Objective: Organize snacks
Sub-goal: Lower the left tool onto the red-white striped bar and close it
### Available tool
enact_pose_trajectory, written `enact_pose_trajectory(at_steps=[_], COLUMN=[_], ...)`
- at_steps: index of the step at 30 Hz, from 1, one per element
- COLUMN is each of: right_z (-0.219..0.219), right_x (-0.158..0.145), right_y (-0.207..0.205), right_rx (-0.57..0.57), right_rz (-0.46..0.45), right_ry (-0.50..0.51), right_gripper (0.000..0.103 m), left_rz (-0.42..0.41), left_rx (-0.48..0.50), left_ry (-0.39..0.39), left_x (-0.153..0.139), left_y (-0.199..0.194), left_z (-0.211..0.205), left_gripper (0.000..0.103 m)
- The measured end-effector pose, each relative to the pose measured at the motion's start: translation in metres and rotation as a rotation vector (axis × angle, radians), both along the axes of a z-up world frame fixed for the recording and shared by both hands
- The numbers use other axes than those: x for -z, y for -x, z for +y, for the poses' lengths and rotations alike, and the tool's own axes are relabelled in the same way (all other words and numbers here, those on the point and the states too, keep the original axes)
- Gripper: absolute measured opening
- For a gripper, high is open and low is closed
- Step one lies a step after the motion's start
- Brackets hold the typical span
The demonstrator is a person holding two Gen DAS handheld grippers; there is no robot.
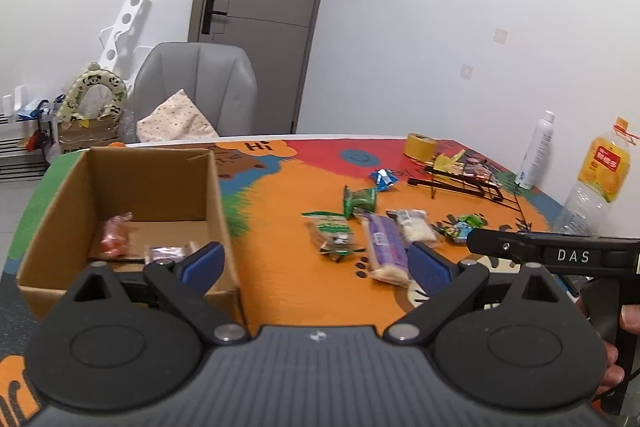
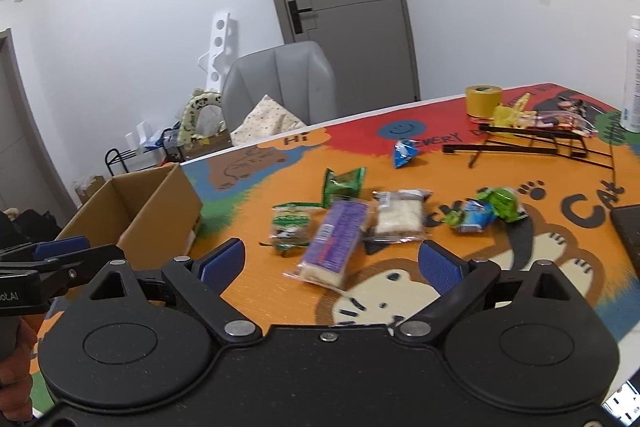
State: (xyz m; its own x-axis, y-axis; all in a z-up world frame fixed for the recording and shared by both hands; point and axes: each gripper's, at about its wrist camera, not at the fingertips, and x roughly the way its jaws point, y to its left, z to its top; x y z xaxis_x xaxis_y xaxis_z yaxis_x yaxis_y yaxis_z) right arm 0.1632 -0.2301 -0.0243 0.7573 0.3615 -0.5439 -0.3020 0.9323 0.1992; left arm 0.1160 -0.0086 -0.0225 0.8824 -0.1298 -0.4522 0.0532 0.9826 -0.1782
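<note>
An open cardboard box (image 1: pixel 212 187) (image 2: pixel 156 203) stands at the table's left and holds an orange-red snack (image 1: pixel 116 235) and a small dark wrapped snack (image 1: pixel 166 254). Loose snacks lie mid-table: a purple bar (image 1: pixel 386 241) (image 2: pixel 336 237), a white rice cake pack (image 1: pixel 414 225) (image 2: pixel 400 217), two green packs (image 1: pixel 360 199) (image 2: pixel 344 183), a blue pack (image 1: pixel 384 179) (image 2: pixel 404 151). My left gripper (image 1: pixel 316 265) is open and empty, by the box's right wall. My right gripper (image 2: pixel 332 263) is open and empty, just short of the purple bar.
A black wire rack (image 2: pixel 528 143) with snacks, a yellow tape roll (image 2: pixel 483 101), a white spray bottle (image 2: pixel 632 79) and an orange drink bottle (image 1: pixel 600 171) stand at the far right. A grey chair (image 1: pixel 196 91) sits behind the table.
</note>
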Motion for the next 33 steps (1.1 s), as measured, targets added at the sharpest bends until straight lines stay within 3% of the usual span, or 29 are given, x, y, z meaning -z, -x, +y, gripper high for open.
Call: enact_pose_trajectory(at_steps=[13, 22, 27, 33], right_z=[-0.029, -0.042, -0.046, -0.048], right_x=[0.016, 0.03, 0.038, 0.047], right_y=[0.004, 0.002, 0.0, -0.004], right_rx=[0.045, 0.063, 0.07, 0.073], right_rz=[0.018, 0.045, 0.059, 0.081], right_ry=[0.004, -0.012, -0.021, -0.029], right_gripper=[0.096, 0.096, 0.095, 0.095], left_rz=[0.026, 0.089, 0.139, 0.188], left_rx=[0.068, 0.121, 0.127, 0.131], left_ry=[-0.015, -0.036, -0.037, -0.048], left_x=[0.015, 0.041, 0.058, 0.075], left_y=[-0.003, -0.011, -0.018, -0.025], left_z=[-0.032, -0.052, -0.055, -0.056], left_gripper=[0.094, 0.083, 0.069, 0.066])
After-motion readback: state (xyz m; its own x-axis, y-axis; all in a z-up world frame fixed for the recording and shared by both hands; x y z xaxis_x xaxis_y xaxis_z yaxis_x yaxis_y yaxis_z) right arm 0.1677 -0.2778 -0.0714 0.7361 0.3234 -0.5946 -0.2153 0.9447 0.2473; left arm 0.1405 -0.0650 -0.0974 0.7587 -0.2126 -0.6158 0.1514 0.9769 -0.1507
